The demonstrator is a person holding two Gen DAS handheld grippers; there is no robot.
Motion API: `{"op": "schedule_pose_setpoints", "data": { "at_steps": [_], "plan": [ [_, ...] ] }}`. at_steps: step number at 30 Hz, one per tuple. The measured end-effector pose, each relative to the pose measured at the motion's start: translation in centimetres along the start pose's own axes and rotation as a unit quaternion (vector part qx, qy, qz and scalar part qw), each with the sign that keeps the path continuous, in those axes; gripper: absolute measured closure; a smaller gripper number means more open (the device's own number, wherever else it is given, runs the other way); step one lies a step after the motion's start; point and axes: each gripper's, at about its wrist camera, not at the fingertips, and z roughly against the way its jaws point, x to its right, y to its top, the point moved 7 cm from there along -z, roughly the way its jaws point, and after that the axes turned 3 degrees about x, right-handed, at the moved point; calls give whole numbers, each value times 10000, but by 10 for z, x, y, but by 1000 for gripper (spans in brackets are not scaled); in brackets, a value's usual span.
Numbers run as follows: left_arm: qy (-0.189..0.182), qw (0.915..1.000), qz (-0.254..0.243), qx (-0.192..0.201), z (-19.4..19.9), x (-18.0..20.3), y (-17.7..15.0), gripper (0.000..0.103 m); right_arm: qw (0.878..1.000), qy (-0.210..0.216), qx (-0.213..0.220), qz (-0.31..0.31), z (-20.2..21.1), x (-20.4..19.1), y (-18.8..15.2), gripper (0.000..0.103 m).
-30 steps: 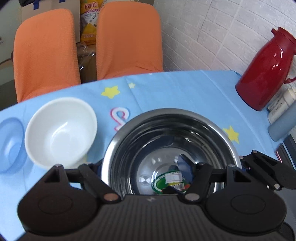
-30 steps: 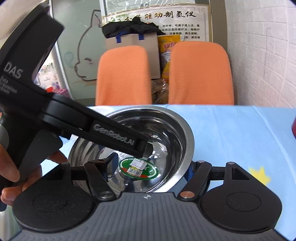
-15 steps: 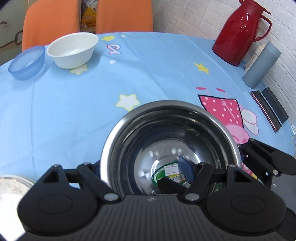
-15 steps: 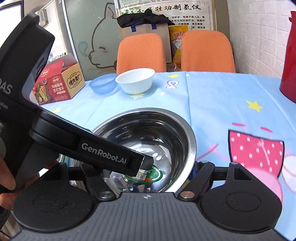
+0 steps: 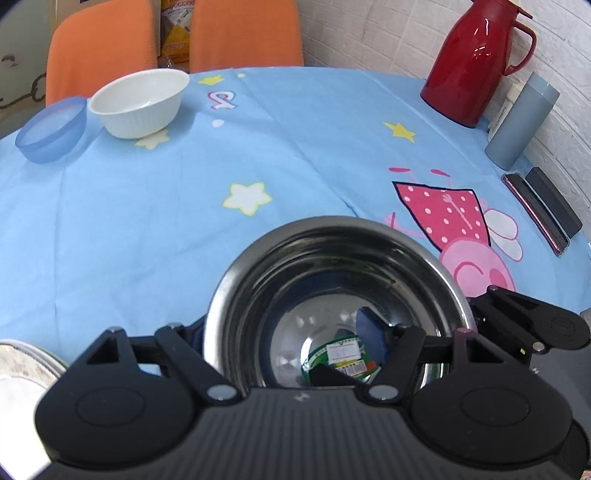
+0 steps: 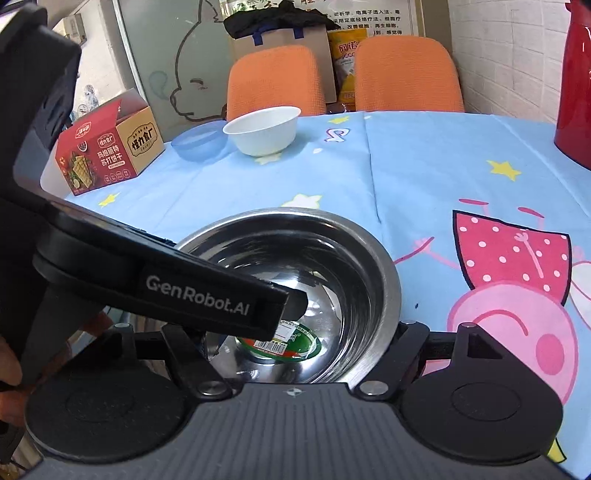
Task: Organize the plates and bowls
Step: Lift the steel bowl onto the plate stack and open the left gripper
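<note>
Right now both tools clamp the steel bowl (image 5: 340, 288) by its rim: the left tool (image 5: 288, 354) on the near-left side, one finger inside the bowl, and the right tool (image 6: 295, 343) opposite. Far across the blue surface (image 5: 155, 206) sit a white bowl (image 5: 140, 103) and a blue bowl (image 5: 51, 129), just beside each other.

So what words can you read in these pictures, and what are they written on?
"GenRobot.AI": white letters on the black arm of the left gripper.
Red and tan cardboard snack box: large Chinese characters, which I cannot read reliably.
Green round sticker with barcode inside the shiny steel bowl: print too small.
Wall poster and yellow bag: Chinese text, too blurred.
</note>
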Motion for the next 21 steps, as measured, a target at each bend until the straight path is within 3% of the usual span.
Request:
{"op": "schedule_pose_setpoints", "data": {
  "at_steps": [5, 12, 18, 21],
  "plan": [
    [50, 9999, 65, 62, 5, -6, 1, 31, 9998, 65, 64, -184, 11, 5, -4, 0],
    [67, 9967, 565, 584, 50, -37, 9, 30, 9913, -278, 753, -1046, 69, 50, -4, 0],
    [570, 9923, 408, 1024, 79, -45, 11, 30, 9876, -396, 1015, -1134, 82, 57, 9, 0],
    [500, 9919, 366, 1112, 87, -40, 10, 29, 9898, -245, 948, -1036, 76, 46, 13, 0]
  ]
}}
